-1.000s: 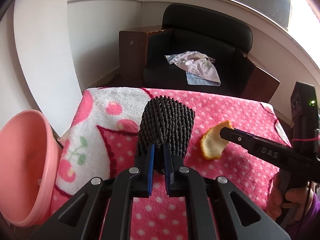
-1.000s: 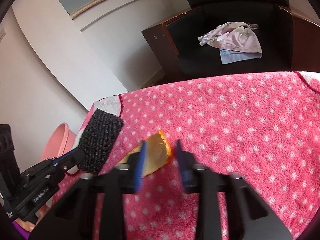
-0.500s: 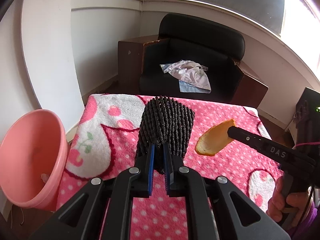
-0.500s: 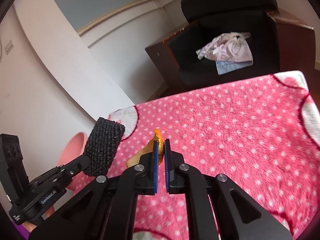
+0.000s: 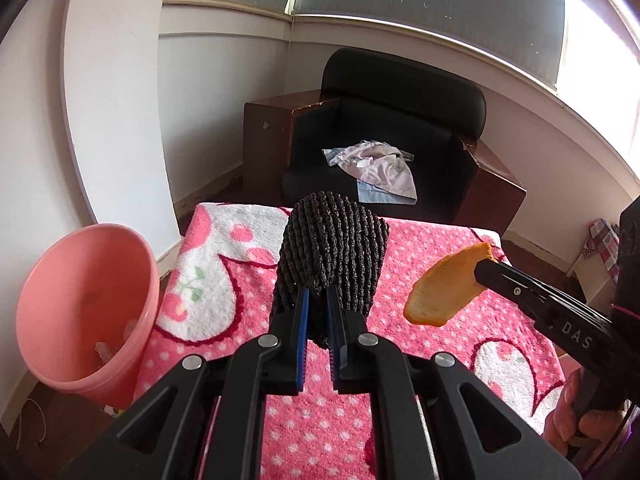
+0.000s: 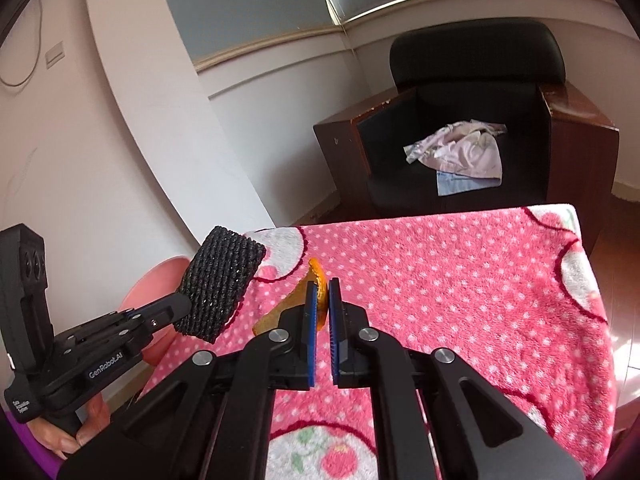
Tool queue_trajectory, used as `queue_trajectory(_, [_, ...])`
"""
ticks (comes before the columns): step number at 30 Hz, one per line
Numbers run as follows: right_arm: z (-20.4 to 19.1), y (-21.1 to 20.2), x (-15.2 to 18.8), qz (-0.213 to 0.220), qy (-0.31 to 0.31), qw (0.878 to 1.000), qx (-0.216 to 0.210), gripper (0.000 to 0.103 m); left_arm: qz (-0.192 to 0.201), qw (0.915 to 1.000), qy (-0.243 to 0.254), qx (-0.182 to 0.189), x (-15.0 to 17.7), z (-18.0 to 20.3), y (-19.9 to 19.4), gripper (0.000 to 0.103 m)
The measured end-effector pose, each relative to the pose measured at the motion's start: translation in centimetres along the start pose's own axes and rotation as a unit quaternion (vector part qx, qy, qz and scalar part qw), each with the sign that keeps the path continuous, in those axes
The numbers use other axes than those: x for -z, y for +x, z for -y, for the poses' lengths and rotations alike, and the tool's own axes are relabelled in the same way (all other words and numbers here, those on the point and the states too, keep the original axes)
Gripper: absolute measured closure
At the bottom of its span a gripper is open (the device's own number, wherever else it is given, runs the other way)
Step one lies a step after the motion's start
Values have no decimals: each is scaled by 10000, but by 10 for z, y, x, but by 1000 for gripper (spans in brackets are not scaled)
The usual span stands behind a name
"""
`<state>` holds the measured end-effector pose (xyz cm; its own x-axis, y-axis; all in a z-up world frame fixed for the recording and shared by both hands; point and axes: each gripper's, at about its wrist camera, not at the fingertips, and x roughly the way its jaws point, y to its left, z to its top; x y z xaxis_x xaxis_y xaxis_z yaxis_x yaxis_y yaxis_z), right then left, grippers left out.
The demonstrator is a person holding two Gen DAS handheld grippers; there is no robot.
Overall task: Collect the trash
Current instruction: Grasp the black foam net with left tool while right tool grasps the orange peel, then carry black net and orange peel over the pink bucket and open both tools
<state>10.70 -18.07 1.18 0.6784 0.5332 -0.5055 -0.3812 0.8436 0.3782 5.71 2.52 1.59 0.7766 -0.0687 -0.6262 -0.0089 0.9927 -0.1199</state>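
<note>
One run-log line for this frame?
left gripper: holds black mat | right gripper: holds orange peel, airborne | pink bin: left

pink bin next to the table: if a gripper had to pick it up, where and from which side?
Probably the rim of the pink bin, at the part nearest the blanket-covered table, coming from above. It is a thin open lip that two fingers can straddle, one inside and one outside; the flared wall looks too wide to span. Both grippers are full now: left gripper on the black mesh roll, right gripper on the orange peel.

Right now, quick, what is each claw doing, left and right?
Left claw: shut on the black foam net sleeve, held up over the pink towel.
Right claw: shut on the orange peel, lifted clear of the towel.
</note>
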Motion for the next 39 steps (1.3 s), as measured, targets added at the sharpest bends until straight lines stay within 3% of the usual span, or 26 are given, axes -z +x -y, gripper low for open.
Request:
queue_trajectory(17, [-40,5,-1,-1,-324,9991,-270,97,290,9982,-397,-331,0,-37,-29,95])
queue_trajectory(39, [-134,57,-15,-242,-864,9935,-703,97,565,9849,-1255,-1048,20,-154,-60,95])
